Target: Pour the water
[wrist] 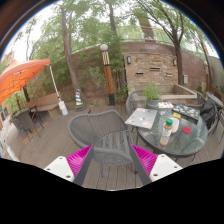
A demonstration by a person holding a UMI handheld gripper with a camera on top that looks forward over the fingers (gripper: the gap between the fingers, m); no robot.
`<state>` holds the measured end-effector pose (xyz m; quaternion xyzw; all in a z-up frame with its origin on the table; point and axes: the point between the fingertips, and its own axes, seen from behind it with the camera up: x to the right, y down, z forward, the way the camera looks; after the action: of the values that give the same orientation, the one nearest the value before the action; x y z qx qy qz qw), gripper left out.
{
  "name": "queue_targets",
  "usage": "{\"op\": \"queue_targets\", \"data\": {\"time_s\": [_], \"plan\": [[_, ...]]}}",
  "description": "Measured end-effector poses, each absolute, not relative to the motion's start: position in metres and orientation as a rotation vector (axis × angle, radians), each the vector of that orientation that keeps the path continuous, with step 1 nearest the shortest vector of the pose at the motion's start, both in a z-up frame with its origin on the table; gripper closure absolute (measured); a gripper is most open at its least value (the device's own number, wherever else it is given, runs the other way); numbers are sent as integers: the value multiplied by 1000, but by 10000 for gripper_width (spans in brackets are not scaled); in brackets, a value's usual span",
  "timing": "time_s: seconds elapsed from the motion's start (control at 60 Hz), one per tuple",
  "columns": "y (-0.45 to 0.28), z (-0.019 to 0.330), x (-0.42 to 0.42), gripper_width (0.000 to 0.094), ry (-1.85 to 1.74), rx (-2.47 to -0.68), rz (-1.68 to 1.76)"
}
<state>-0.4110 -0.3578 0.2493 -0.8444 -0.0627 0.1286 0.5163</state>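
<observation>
Gripper view: an outdoor patio is lying ahead of the gripper; its two fingers are standing apart with their magenta pads facing each other across a wide gap, released and gripping nothing. Between and just beyond the fingers a grey wicker chair is standing with its back toward the camera; bare wooden decking is running from the chair toward an orange parasol, which is shading further seats and a wooden table, so the freest floor is lying on that side. Beyond the chair a brick wall, a lamp post and trees are closing the far edge of the patio.

On the other side of the chair a round glass table is carrying papers at its near-chair edge and several small containers toward its centre; a white bottle and a red-topped container are standing close together, their contents not discernible. The bottle is standing well ahead of the fingers and off to one side, apart from both.
</observation>
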Motion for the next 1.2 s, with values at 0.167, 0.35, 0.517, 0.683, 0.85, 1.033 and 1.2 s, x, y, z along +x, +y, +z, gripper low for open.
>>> {"op": "queue_targets", "data": {"time_s": [0.167,0.35,0.517,0.683,0.85,1.033,1.2], "plan": [[-335,232,-387,113,-70,-2034,261],[-308,189,-373,118,-7,-2034,230],[-260,162,-313,113,74,-1961,110],[-188,131,-237,108,121,-1879,23],[-113,94,-185,108,129,-1852,37],[-49,73,-171,104,115,-1829,72],[-41,82,-169,495,-54,-1703,-71]]}}
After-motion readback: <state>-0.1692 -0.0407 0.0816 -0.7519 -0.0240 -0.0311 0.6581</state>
